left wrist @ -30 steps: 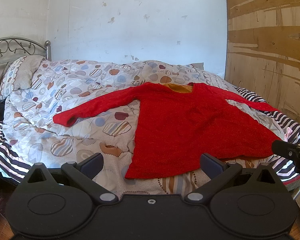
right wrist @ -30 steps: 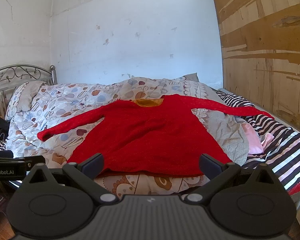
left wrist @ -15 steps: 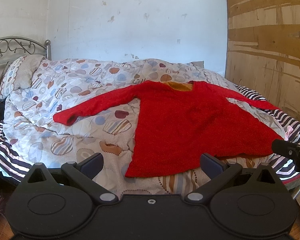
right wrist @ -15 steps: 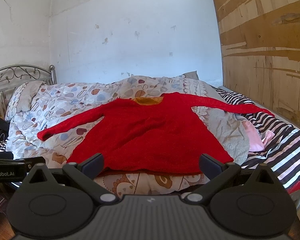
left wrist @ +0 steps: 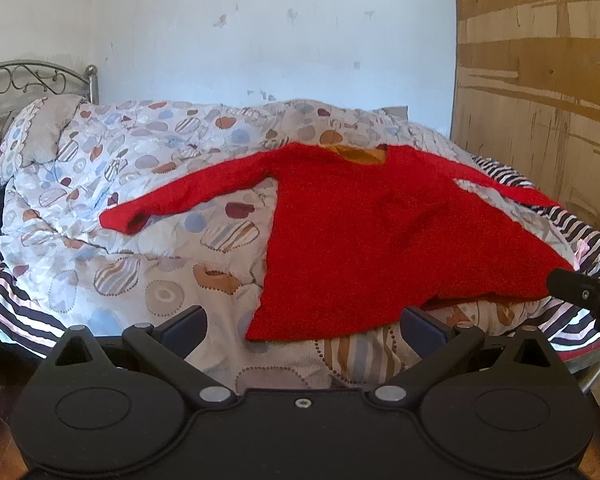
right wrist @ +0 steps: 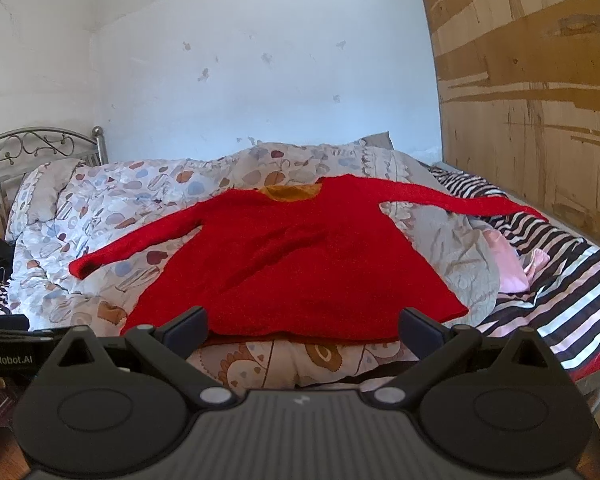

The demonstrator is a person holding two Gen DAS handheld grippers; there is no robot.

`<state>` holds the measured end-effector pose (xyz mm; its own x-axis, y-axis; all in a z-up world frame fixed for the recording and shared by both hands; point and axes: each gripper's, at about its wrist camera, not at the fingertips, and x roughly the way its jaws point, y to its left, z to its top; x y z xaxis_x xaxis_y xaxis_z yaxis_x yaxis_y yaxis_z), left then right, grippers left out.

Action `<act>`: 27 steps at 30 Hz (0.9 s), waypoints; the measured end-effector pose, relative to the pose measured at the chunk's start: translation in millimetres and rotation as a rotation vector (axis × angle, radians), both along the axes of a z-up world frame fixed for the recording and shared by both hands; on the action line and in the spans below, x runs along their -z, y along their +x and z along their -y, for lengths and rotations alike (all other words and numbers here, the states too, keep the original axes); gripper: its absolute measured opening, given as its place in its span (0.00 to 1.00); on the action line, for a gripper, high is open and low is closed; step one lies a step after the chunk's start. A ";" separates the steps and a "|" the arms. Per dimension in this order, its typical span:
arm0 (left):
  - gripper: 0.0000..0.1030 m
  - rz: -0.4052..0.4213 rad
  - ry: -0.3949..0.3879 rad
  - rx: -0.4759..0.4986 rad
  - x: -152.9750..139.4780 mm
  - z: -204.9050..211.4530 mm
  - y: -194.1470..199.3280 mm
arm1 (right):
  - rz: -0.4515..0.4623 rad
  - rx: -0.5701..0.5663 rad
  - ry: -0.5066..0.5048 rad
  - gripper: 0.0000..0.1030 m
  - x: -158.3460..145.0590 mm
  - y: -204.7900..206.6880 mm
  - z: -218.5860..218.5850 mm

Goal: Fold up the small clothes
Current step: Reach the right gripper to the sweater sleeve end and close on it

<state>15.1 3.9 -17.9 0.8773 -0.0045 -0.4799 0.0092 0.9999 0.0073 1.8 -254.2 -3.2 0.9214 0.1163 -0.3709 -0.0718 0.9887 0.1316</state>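
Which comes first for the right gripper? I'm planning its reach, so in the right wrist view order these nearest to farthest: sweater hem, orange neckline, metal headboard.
From the right gripper, whose jaws stand open:
1. Sweater hem, just ahead, at the bed's near edge.
2. Orange neckline, mid-bed, straight ahead.
3. Metal headboard, far left, by the wall.

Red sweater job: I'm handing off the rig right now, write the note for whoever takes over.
Left tool: open, empty, short of the bed's near edge, facing the hem's left corner.
Right tool: open, empty, also short of the bed, facing the middle of the hem.
Sweater: spread flat, collar away from you, on the patterned duvet. Both sleeves lie stretched out to the sides; the right cuff reaches the striped sheet.
Done: laid out only, no fold made.
Left: all the folding; probably sleeves in first, then hem up toward the collar.
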 end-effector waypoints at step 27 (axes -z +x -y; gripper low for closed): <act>1.00 -0.061 0.062 -0.063 -32.0 15.4 224.5 | -0.100 0.334 0.161 1.00 -9.3 215.5 191.5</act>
